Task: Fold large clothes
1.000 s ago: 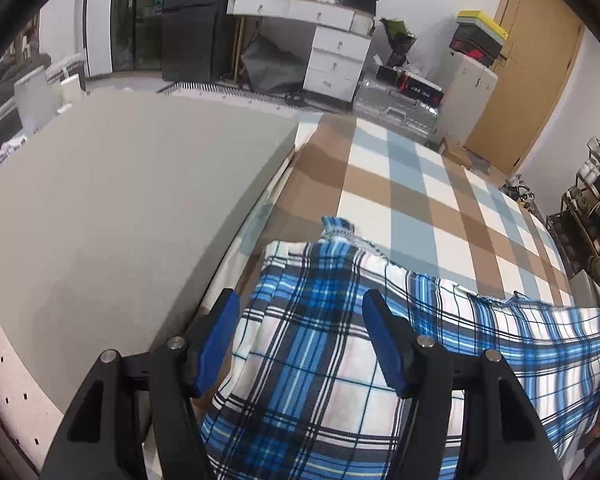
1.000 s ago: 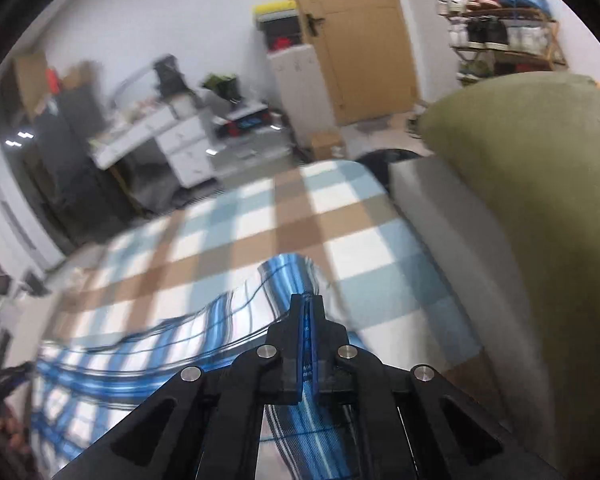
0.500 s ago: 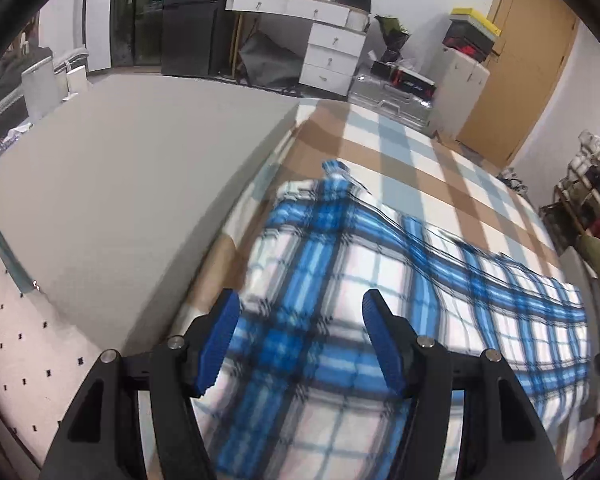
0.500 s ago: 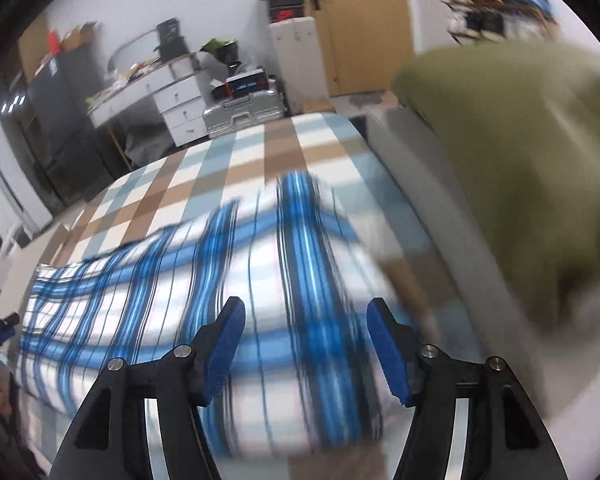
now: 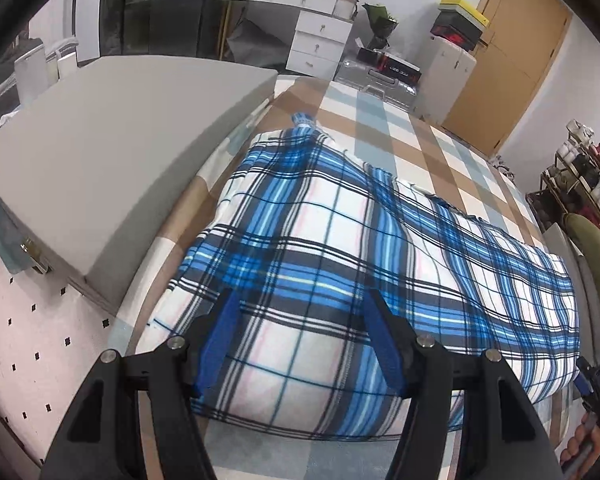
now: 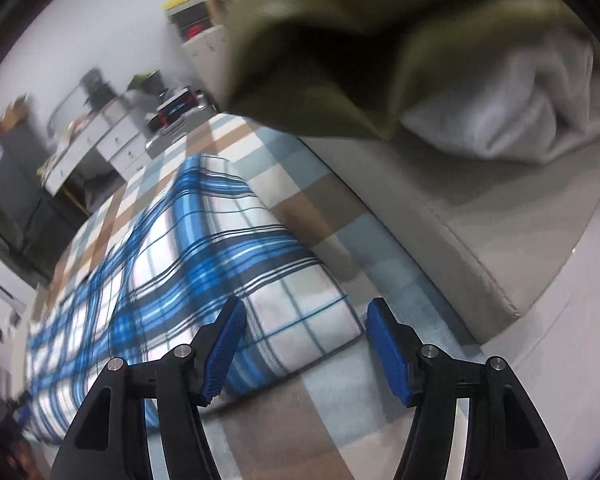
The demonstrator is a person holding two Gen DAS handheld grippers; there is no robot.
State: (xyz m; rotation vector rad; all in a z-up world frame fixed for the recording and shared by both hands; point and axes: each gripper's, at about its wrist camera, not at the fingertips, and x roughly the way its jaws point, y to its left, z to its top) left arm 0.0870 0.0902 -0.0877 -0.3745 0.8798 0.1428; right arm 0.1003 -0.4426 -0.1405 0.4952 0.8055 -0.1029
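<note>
The right gripper (image 6: 304,344) had released the plaid garment (image 5: 360,264), jaws wide and empty. The left gripper (image 5: 306,336) likewise hovered open. This fold appeared laid; another probably remained.

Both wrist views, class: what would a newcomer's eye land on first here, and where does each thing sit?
First comes the blue plaid cloth, folded and lying across the checked bedspread in the middle of both views. Next are the blue pads of the left gripper and the right gripper, both open and empty, hovering over the cloth's near edge. An olive-green cushion looms blurred at the top of the right view.
</note>
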